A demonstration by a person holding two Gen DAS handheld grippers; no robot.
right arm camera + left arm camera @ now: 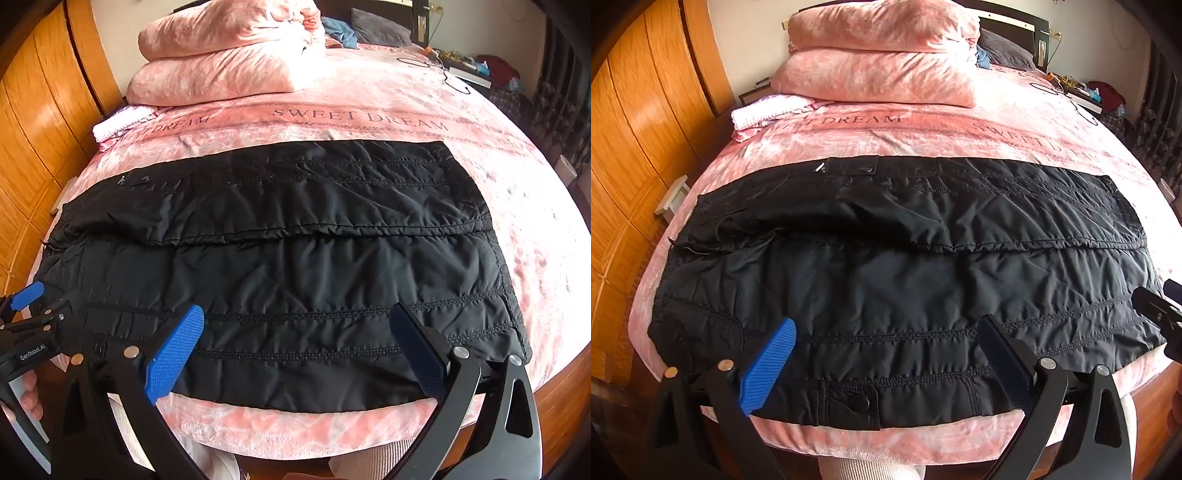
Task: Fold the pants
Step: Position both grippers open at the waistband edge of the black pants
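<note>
- Hovering over the near edge of a bed, the left hand-held gripper [886,365] has its blue-padded jaws spread wide, with nothing between them.
- Beside it, the right hand-held gripper [295,354] is just as wide open and empty; both tilt steeply down toward the same garment.
- A person's fingers [31,397] show at the lower left of the right wrist view, wrapped around the other tool's handle.
- Black padded pants [905,266] lie flat across the bed, stretched sideways, waistband to the left and leg ends to the right (the two legs lie side by side, one nearer, one farther).
- A snap button [859,403] on a pocket flap sits at the near edge, close under the left tool.
- The pants rest on a pink plush bedspread [923,136] printed with "SWEET DREAM".
- Farther back, folded pink blankets [879,55] are stacked at the head of the bed; a wooden wardrobe [639,147] stands on the left.
- Handling, as a judgement: the quilted fabric looks soft, light and puffy, with a slick shell that may slide. Pinching the near long edge, one tool toward the waist and one toward the hems, seems the surest hold for lifting the near leg over the far one.
</note>
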